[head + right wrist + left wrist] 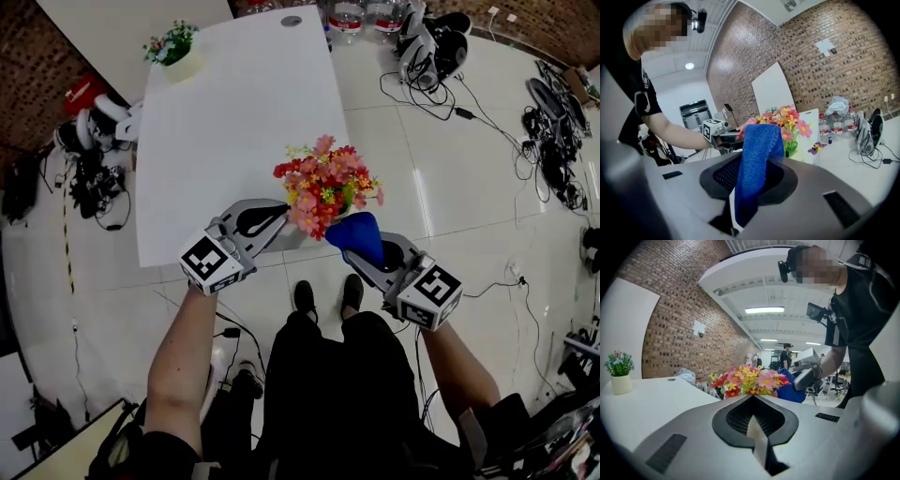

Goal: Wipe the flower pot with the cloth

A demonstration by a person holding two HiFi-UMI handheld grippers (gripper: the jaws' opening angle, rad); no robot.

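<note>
Head view: flowers (326, 183) at frame centre over the table (234, 112) edge, pot hidden beneath them. The left gripper (279, 219) touches their left side, and the right gripper (367, 247) with the blue cloth (356, 232) their lower right. Left gripper view: jaws together, flowers just beyond. Right gripper view: jaws clamped on the cloth at centre frame.

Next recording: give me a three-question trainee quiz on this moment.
1. What is the right gripper shut on? A blue cloth B bottle C cable
2. True or false: a second small plant stands near the white table's far corner.
3. Fill in: the left gripper grips the cream ____ beneath the flowers.
Key: 1 A; 2 true; 3 flower pot.
</note>
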